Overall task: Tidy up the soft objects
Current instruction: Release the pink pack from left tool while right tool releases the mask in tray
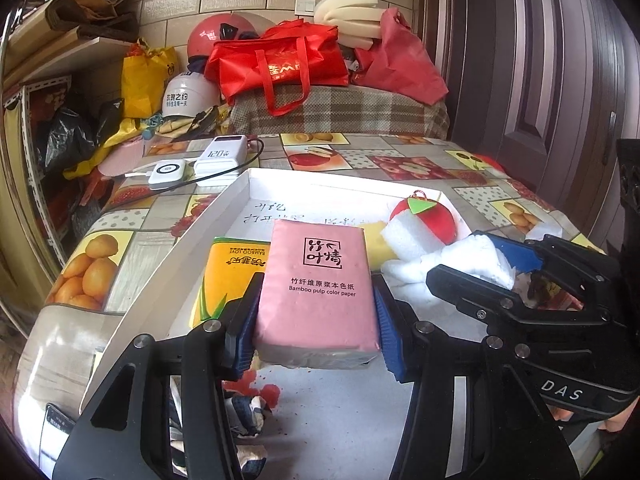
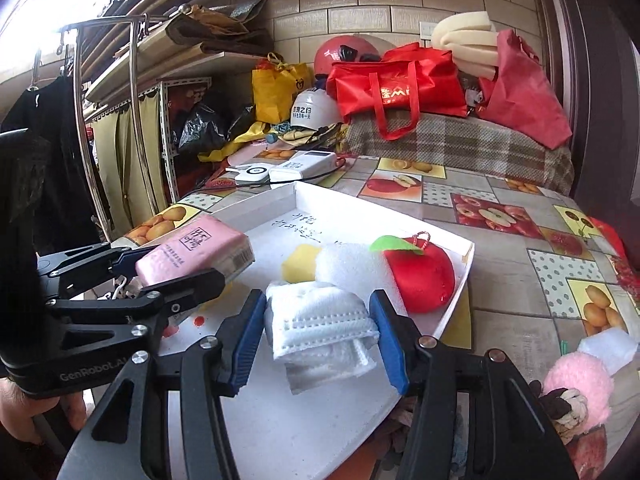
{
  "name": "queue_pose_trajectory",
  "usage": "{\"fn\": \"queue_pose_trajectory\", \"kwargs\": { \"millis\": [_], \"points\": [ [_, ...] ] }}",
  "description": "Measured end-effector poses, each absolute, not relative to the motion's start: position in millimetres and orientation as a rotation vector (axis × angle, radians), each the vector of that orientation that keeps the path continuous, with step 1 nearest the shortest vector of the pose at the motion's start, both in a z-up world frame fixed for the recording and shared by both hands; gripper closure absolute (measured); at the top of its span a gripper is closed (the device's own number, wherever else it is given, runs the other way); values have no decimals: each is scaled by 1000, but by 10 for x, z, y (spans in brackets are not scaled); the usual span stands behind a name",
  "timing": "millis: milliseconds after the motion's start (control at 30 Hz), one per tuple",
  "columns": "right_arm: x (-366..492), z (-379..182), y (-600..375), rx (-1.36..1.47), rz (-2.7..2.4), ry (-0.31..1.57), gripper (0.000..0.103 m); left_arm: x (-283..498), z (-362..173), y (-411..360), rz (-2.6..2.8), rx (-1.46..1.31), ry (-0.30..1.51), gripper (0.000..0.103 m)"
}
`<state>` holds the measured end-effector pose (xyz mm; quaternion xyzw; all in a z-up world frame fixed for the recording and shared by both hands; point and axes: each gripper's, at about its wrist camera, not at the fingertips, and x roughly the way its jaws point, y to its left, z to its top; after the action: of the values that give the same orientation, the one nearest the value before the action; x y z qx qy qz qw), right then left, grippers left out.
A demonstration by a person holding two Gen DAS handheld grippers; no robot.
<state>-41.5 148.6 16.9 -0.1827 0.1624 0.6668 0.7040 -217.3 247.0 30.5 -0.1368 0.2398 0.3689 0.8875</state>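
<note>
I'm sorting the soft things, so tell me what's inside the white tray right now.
In the white tray: a red plush apple, a white sponge block, a yellow piece partly hidden behind it, and a yellow tissue pack. Both gripped items cover the tray floor beneath.

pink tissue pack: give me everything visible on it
The pink tissue pack is a soft rectangular brick in pink plastic wrap, printed with black Chinese characters and "Bamboo pulp color paper"; a barcode shows on one end. The left gripper clamps its long sides with blue pads, holding it lifted and tilted above the white tray.
</note>
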Motion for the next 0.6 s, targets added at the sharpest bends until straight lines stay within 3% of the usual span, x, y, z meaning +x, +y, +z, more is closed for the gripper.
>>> {"fn": "queue_pose_trajectory", "kwargs": {
  "millis": [133, 233, 267, 300, 400, 433, 467, 600],
  "points": [
    [-490, 204, 1449, -410, 1477, 305, 44, -2183, 305, 2485, 789, -287, 498, 51],
    [-515, 224, 1404, -399, 1473, 273, 28, -2236, 324, 2466, 848, -281, 476, 46],
    [-508, 230, 1396, -393, 1472, 269, 19, -2275, 333, 2471, 867, -289, 461, 30],
    [-497, 237, 1392, -386, 1474, 267, 19, -2325, 338, 2491, 882, -304, 445, 17],
    [-483, 241, 1377, -372, 1471, 264, 16, -2439, 332, 2568, 898, -362, 413, 0],
    [-482, 238, 1377, -371, 1468, 263, 13, -2460, 328, 2589, 898, -376, 408, 0],
    [-484, 236, 1378, -373, 1464, 261, 2, -2471, 330, 2601, 900, -384, 403, 0],
    [-477, 251, 1356, -362, 1454, 253, 0, -2469, 347, 2552, 906, -365, 392, 0]
  ]
}}
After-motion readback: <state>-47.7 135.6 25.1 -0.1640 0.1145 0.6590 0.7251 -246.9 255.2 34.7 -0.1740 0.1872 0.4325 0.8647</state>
